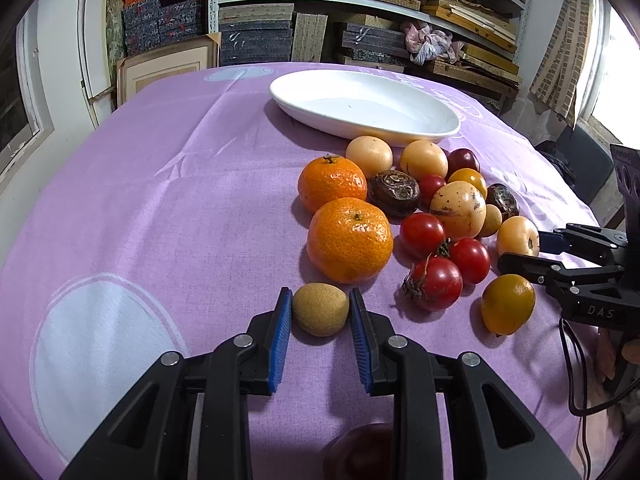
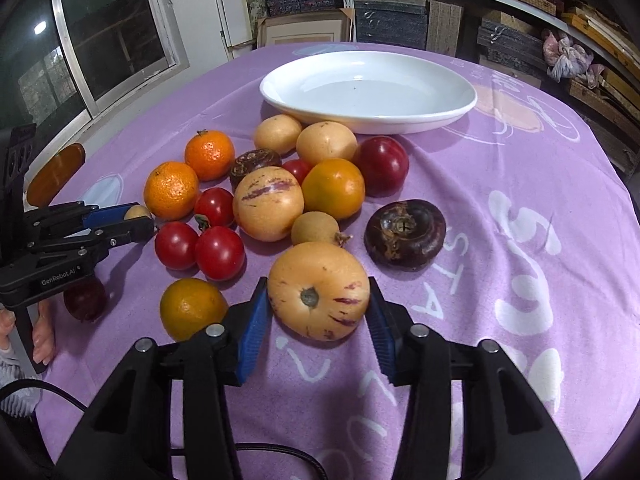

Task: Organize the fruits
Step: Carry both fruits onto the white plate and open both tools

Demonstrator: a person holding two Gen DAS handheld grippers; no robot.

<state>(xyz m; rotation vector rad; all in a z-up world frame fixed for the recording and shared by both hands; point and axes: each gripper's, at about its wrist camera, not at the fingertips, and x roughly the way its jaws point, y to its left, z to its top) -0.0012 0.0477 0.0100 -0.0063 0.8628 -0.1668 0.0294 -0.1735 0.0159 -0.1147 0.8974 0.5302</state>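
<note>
On cloth (image 2: 500, 168): two mandarins (image 2: 171, 190), four tomatoes (image 2: 219, 252).

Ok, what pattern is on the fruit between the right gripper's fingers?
Pale yellow-tan skin with purple streaks on the melon-like fruit; right wrist view shows it best.

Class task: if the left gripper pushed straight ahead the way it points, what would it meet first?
The small tan fruit already between the left gripper fingers; behind it, probably the nearer orange mandarin, though depth is unclear.
</note>
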